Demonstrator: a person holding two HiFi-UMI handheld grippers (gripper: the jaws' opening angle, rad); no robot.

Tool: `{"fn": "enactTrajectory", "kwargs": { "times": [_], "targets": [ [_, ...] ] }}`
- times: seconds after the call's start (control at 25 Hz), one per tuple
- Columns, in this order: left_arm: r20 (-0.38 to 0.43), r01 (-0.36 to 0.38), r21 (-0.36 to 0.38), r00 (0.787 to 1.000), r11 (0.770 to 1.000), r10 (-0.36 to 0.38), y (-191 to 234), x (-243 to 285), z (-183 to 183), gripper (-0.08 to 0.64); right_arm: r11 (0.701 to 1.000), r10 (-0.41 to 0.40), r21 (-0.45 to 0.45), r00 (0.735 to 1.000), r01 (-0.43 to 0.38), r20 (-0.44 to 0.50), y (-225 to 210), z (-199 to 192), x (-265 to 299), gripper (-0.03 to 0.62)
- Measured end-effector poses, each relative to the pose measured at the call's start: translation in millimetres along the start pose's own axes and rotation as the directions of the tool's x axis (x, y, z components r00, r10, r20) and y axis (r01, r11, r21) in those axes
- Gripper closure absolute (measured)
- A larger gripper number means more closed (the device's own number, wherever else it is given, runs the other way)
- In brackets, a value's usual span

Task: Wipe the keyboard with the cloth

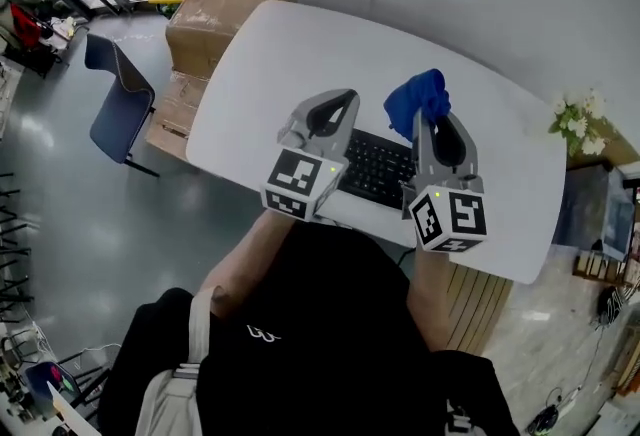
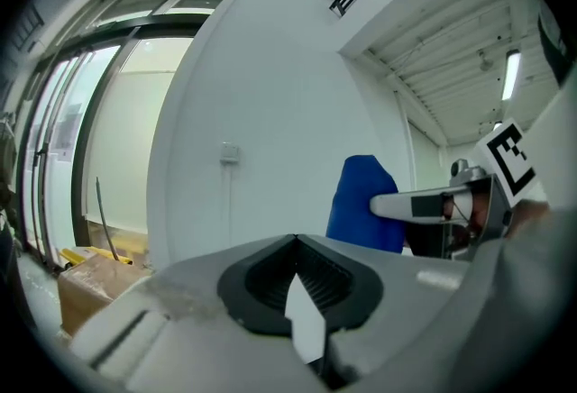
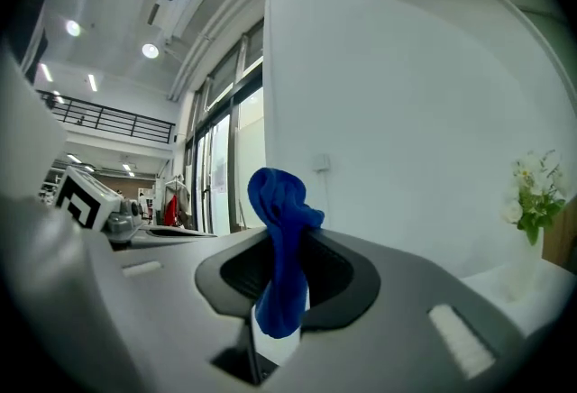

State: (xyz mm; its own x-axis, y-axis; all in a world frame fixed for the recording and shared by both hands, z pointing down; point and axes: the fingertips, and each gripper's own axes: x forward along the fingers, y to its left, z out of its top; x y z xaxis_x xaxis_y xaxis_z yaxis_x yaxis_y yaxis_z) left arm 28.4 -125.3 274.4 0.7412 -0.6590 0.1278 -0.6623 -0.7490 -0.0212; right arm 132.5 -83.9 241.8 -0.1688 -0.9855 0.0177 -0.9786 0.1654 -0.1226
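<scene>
We log L gripper [image 1: 350,97] jaws shut tip to tip, nothing btwn. R gripper [image 1: 422,121] jaws clamp blue cloth [image 1: 418,94], bunched above fingertips. Both point fwd, side by side.

The person is wearing a black top [image 1: 330,324] with a small white logo [image 1: 262,333] on its front and a pale grey strap [image 1: 200,319] lying over its left shoulder. Ahead of the top, the left gripper [image 1: 347,96] and right gripper [image 1: 428,121] are showing pale grey shells around black ribbed pads. Nearest the top, each is carrying a white cube, the left cube [image 1: 300,182] and the right cube [image 1: 450,216], both printed with black square markers.
</scene>
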Motion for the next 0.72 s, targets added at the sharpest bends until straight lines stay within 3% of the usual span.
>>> {"fn": "enactTrajectory", "kwargs": {
  "times": [0.24, 0.44, 0.72],
  "targets": [
    [0.023, -0.023, 0.008, 0.999, 1.000, 0.022, 10, -20, 12, 0.561, 0.999, 0.045, -0.025, 0.999, -0.045, 0.013, 28, 9, 9, 0.517],
    [0.021, 0.003, 0.016, 1.000, 1.000, -0.003, -3, -22, 14, 0.561, 0.999, 0.032, 0.016, 0.999, -0.032, 0.028, 25, 14, 2, 0.517],
    [0.016, 0.016, 0.028, 1.000, 0.999, -0.017, -2, -26, 16, 0.561, 1.000, 0.026, -0.001, 0.999, -0.026, 0.044, 37, 18, 0, 0.517]
  ]
}}
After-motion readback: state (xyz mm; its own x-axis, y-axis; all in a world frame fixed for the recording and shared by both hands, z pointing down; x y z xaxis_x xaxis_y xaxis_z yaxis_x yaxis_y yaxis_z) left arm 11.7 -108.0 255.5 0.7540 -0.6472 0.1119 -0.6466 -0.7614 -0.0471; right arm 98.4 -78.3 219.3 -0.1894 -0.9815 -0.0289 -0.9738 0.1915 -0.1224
